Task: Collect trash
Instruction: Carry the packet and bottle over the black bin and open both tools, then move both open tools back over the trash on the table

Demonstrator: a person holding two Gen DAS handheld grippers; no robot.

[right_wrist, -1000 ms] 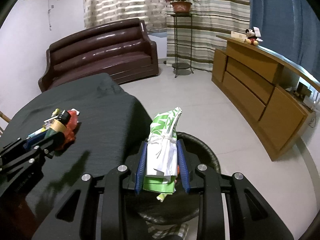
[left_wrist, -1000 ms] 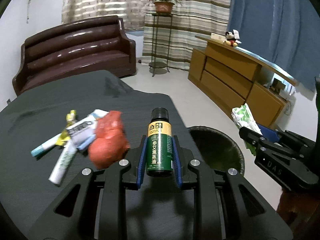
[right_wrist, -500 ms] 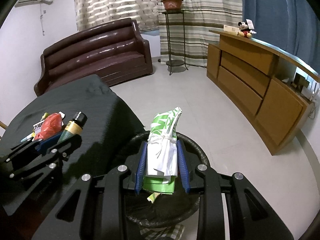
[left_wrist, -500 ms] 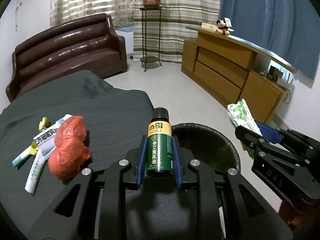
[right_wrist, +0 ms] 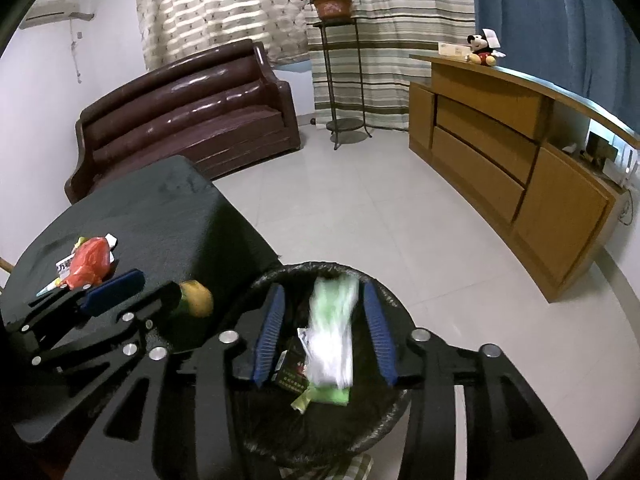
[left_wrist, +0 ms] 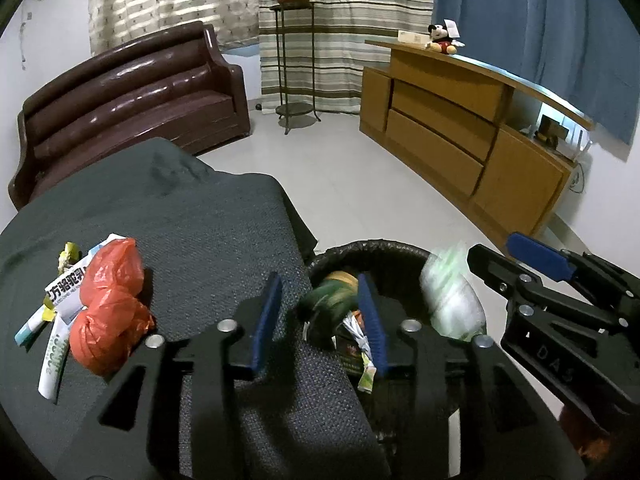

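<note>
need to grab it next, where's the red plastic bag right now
In the left wrist view the red plastic bag lies at the left on the dark tablecloth, atop the wrappers.

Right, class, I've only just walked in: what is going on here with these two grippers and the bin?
A person is clearing trash with a gripper in each hand. Both jaws have just been opening over the black bin. The left gripper has let go of the green bottle, blurred as it drops. The right gripper has released the green-and-white packet, which is falling too. A red bag and wrappers wait on the dark table.
</note>
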